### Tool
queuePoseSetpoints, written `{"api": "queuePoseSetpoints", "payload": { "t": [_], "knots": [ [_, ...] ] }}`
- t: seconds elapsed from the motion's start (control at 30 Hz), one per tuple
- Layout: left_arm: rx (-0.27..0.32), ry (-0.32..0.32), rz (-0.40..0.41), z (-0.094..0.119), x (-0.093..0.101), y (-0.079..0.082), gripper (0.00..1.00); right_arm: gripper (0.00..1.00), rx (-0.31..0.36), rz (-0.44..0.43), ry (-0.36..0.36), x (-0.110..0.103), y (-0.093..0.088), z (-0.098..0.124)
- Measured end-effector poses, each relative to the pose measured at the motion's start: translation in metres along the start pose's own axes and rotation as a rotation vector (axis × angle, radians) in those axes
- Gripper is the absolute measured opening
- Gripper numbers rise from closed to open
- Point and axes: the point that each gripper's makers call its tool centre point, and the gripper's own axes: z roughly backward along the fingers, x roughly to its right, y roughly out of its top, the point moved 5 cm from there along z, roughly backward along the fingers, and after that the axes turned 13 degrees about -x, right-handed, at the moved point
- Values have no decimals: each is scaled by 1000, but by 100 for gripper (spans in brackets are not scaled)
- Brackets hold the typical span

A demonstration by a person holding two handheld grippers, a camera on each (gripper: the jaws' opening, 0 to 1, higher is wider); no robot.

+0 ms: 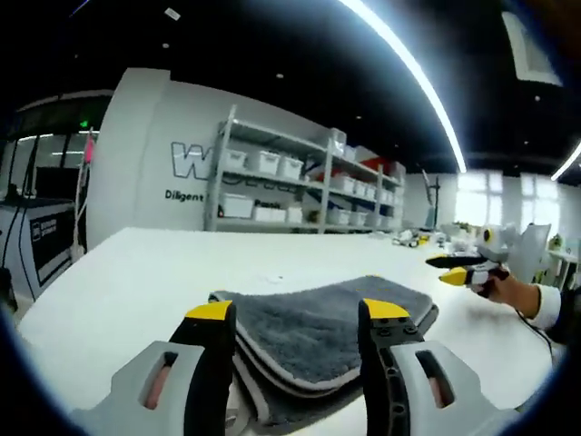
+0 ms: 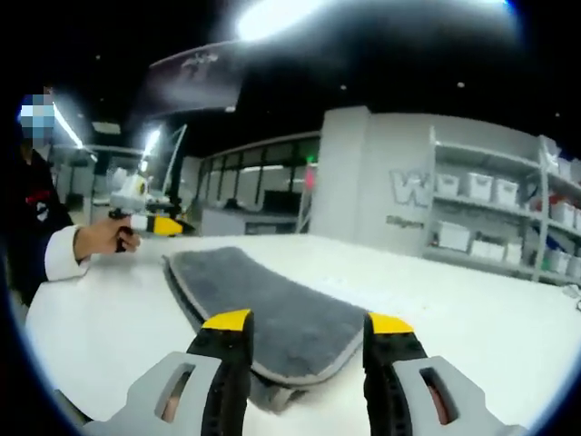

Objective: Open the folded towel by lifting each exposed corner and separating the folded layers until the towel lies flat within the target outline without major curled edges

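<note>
A folded grey towel (image 1: 309,331) with a pale bound edge lies on the white table (image 1: 136,291), its stacked layers showing at the near corner. My left gripper (image 1: 298,311) hovers open just in front of that corner, its yellow tips either side of it and touching nothing. In the right gripper view the towel (image 2: 263,300) stretches away from my right gripper (image 2: 309,322), which is open over its near rounded end. The right gripper (image 1: 465,269) also shows at the table's right in the left gripper view, held in a hand. The left gripper (image 2: 150,222) appears far left, clear of the towel.
Metal shelves with white bins (image 1: 290,182) stand behind the table against a grey wall. Small items (image 1: 413,238) sit at the table's far right. A person in dark clothes with a white cuff (image 2: 64,250) stands at the table's left edge. The shelves (image 2: 508,218) are at the right.
</note>
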Motion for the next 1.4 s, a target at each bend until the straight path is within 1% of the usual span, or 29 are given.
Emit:
{"api": "queuePoseSetpoints", "payload": {
  "t": [0.07, 0.1, 0.13, 0.17, 0.23, 0.3, 0.33, 0.43, 0.5, 0.53, 0.67, 0.8, 0.83, 0.9, 0.97, 1.0, 1.07, 1.17, 1.23, 1.33, 1.4],
  "knots": [
    [-36, 2, 5, 0, -5, -7, 62, 45, -25, -14, 32, -3, -4, -4],
    [-40, -4, 2, 1, -6, -8, 62, 47, -38, -18, 39, -4, -6, -5],
    [-64, -17, 0, 2, -6, -12, 62, 49, -46, -19, 39, -4, -7, -5],
    [-71, -21, -2, 3, -6, -13, 63, 49, -57, -16, 35, -4, -8, -6],
    [-97, -19, -35, 4, -6, -16, 66, 49, -84, -14, 31, -4, -12, -7],
    [-139, -21, -89, 4, -4, -22, 66, 50, -107, -24, 32, -3, -17, -8],
    [-151, -23, -99, 3, -3, -24, 66, 50, -110, -25, 32, -3, -18, -8],
    [-214, -22, -146, 1, -1, -34, 69, 51, -136, -44, 28, -2, -23, -9],
    [-239, -22, -184, -1, 1, -38, 69, 51, -153, -51, 32, -3, -26, -8],
    [-252, -32, -196, -2, 3, -40, 69, 51, -160, -55, 34, -3, -28, -8],
    [-258, -58, -171, -1, 3, -42, 69, 50, -206, -78, 31, -3, -36, -8],
    [-257, -62, -140, 1, -2, -43, 64, 47, -235, -94, 34, -5, -44, -7],
    [-256, -62, -133, 1, -3, -43, 63, 47, -250, -97, 30, -6, -48, -6],
    [-265, -57, -122, 0, -5, -45, 62, 47, -298, -139, 22, -6, -59, -2],
    [-270, -56, -121, 0, -5, -45, 61, 46, -286, -138, 29, -6, -59, -2],
    [-273, -59, -123, -1, -5, -46, 60, 43, -273, -140, 38, -9, -57, -1],
    [-280, -65, -122, -1, -5, -47, 60, 39, -270, -124, 42, -12, -55, -1],
    [-292, -66, -132, -1, -6, -47, 60, 36, -294, -100, 55, -16, -57, -5],
    [-290, -79, -134, -1, -6, -47, 57, 33, -307, -79, 56, -18, -59, -7],
    [-310, -66, -155, -1, -10, -50, 54, 30, -318, -47, 60, -23, -60, -9],
    [-325, -63, -145, -2, -15, -52, 52, 26, -314, -40, 76, -26, -60, -9]
  ]
}}
